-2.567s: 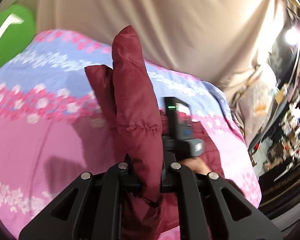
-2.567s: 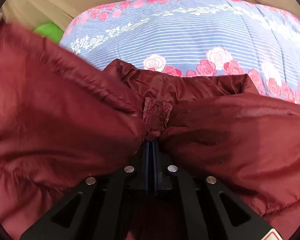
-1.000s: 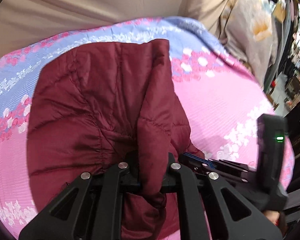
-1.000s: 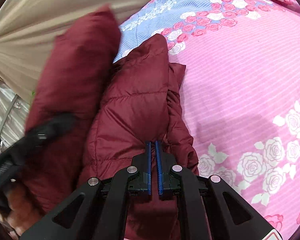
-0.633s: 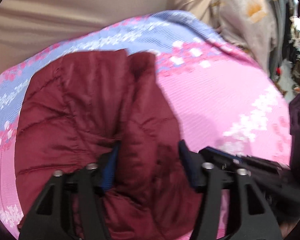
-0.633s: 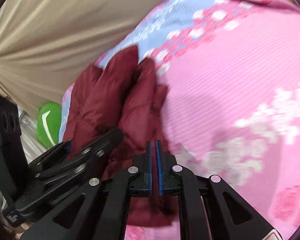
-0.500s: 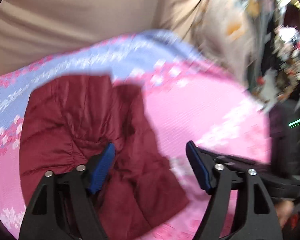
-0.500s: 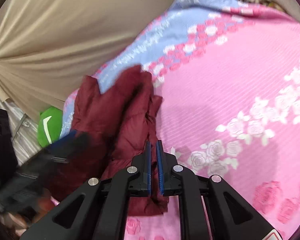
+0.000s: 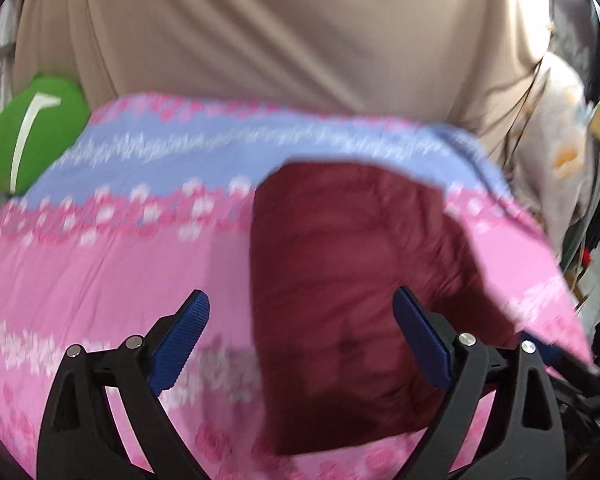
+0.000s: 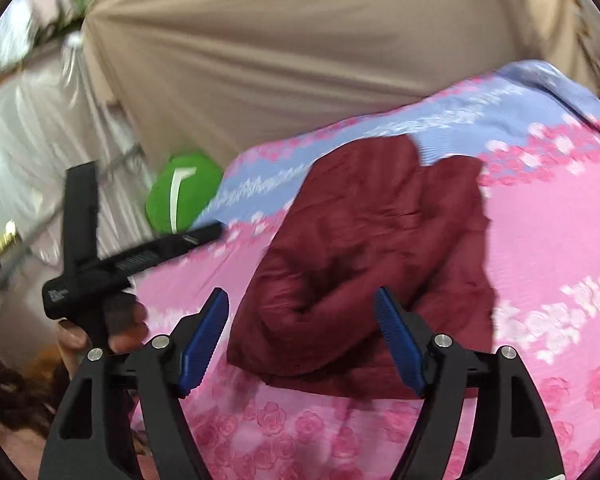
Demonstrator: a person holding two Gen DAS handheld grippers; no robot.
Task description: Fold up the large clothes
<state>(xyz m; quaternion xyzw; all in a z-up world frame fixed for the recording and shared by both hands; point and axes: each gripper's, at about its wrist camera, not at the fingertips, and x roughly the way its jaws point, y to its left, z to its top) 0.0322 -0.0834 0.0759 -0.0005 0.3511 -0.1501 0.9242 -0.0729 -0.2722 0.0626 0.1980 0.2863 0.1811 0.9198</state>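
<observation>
the maroon puffer jacket (image 10: pixel 380 256) lies folded in a bundle on the pink floral bed (image 10: pixel 548 248). both the left tool (image 9: pixel 300 336) and right tool (image 10: pixel 300 332) are opening, nothing between them. lift both clear without snagging fabric, so the fold keeps its shape.

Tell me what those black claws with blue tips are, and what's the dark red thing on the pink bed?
They are two grabbing tools a person holds, one in each hand, with no robot attached. Each has a small camera looking out along its fingers, so each picture comes from one tool. The left claw and the right claw are both opening, and neither is holding anything. The dark red thing is a puffy jacket, folded up and lying on a pink and blue flowery bedcover. In the right claw's picture you can see the person's hand holding the other tool. The green cushion sits beside the bed, with a beige curtain behind.
</observation>
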